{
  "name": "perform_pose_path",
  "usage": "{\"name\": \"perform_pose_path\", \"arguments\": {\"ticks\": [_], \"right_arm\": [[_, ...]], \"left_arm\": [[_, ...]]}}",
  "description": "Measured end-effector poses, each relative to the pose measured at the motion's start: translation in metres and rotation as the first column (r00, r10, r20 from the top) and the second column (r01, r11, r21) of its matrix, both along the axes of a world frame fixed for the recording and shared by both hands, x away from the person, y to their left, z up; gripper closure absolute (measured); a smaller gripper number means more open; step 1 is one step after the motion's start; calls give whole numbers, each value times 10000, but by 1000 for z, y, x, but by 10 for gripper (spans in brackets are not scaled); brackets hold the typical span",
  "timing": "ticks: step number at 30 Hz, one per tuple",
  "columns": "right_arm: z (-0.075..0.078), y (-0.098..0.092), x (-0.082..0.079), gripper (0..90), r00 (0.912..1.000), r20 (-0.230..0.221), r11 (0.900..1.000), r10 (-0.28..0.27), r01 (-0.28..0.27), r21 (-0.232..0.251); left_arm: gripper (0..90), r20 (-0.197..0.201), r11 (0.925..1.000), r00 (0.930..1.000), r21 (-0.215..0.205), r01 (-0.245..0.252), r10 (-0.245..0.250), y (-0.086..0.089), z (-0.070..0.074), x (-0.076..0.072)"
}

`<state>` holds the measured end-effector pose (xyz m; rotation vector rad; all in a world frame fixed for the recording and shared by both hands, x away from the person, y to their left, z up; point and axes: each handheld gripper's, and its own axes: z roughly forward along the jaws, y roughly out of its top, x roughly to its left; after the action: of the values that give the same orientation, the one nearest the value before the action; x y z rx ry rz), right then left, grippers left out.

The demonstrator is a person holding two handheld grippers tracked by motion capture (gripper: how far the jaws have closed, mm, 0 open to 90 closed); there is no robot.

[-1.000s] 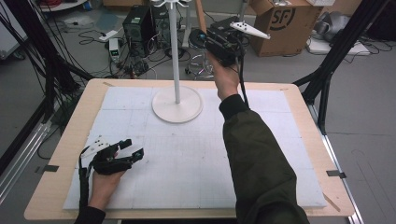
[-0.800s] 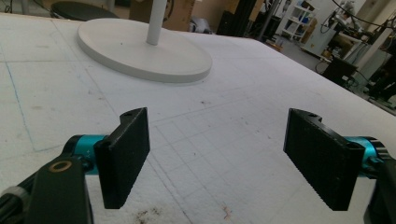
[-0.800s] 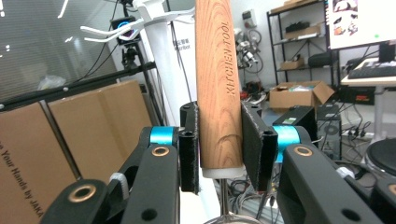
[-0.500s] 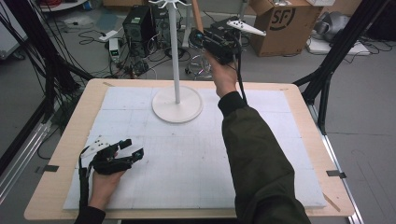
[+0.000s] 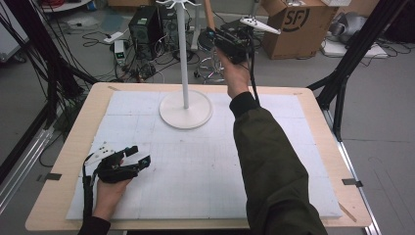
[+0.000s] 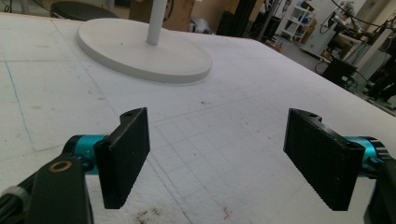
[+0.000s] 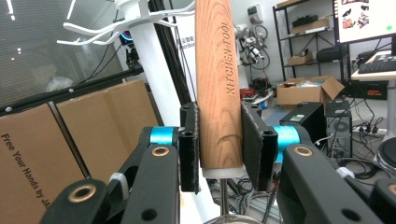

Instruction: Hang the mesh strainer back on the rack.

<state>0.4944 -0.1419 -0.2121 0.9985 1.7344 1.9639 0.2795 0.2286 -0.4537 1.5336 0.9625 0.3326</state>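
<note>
A white stand [image 5: 184, 58] rises from its round base [image 5: 186, 110] at the back of the table, with hooks [image 7: 135, 18] at its top. My right gripper [image 5: 222, 39] is raised beside the upper pole. It is shut on a kitchen tool's wooden handle [image 7: 217, 70], which stands upright between the pads [image 7: 189, 140]. A thin metal shaft [image 7: 224, 196] hangs below the handle. The hooks lie just left of the handle in the right gripper view. My left gripper [image 5: 139, 155] rests open on the white mat at the front left, with nothing between its pads [image 6: 126, 154].
A white gridded mat [image 5: 195, 166] covers the wooden table [image 5: 63, 196]. The stand's base [image 6: 140, 51] lies ahead of the left gripper. Beyond the table are cardboard boxes [image 5: 298, 24], a computer case [image 5: 144, 24] and floor cables. Black frame posts [image 5: 347, 58] flank the table.
The right gripper with the tool has shifted slightly upward beside the stand. The left hand and its gripper have not moved.
</note>
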Motion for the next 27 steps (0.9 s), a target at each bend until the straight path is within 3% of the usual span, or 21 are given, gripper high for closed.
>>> {"name": "perform_pose_path", "arguments": {"ticks": [16,27], "right_arm": [[-2,15,0,705,9991,2,9987,428,-428,-267],[-15,16,-3,705,9994,18,9986,340,-339,-396]], "left_arm": [[232,-18,10000,10000,-31,25,-25,0,0,0],[232,20,10000,10000,38,42,-42,0,0,-1]]}}
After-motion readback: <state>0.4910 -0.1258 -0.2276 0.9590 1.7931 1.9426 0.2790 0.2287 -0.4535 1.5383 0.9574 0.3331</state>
